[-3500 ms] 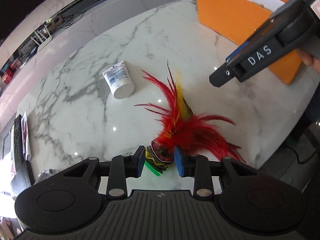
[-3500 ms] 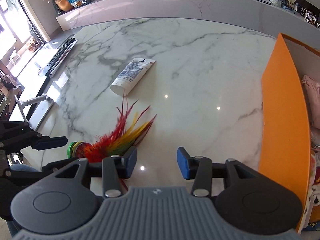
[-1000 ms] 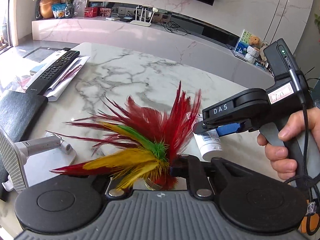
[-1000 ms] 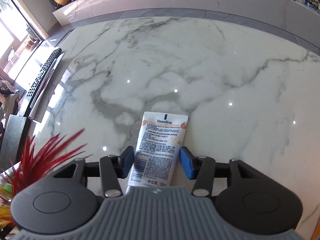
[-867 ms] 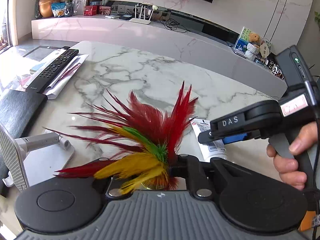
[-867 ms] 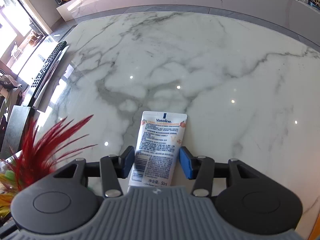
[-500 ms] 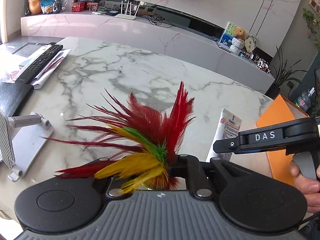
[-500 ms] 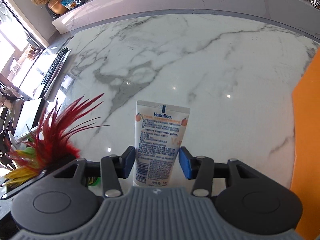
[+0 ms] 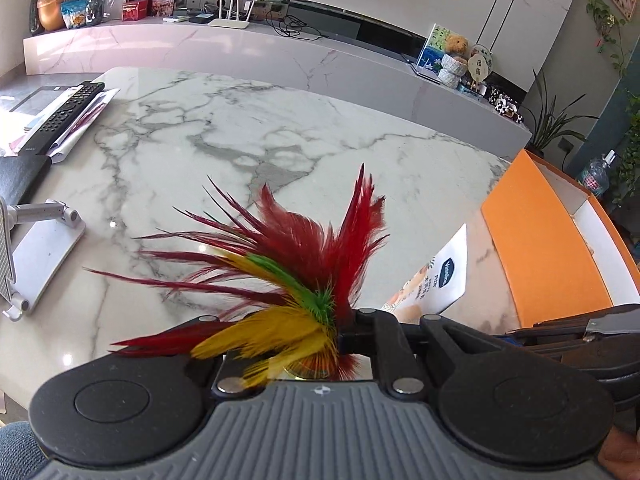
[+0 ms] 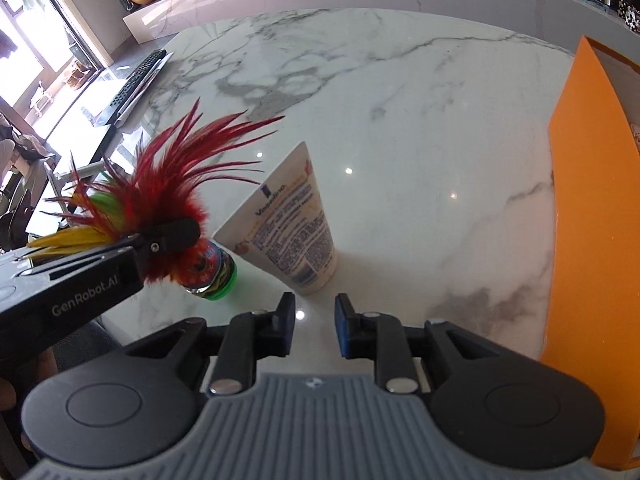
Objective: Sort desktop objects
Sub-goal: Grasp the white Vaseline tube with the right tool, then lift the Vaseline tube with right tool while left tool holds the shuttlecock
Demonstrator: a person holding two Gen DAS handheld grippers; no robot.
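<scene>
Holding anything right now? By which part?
The left fingers clamp the feather shuttlecock at its base. The Vaseline tube has its cap end at the right fingers; grip unclear.

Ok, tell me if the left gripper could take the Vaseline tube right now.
Probably not. The left gripper is shut on the feather shuttlecock, so it has no free grip. The Vaseline tube sits close beside it, right at the right gripper.

shuttlecock (image 10: 160, 216) left of tube (image 10: 292, 232), box (image 10: 592, 240) right
</scene>
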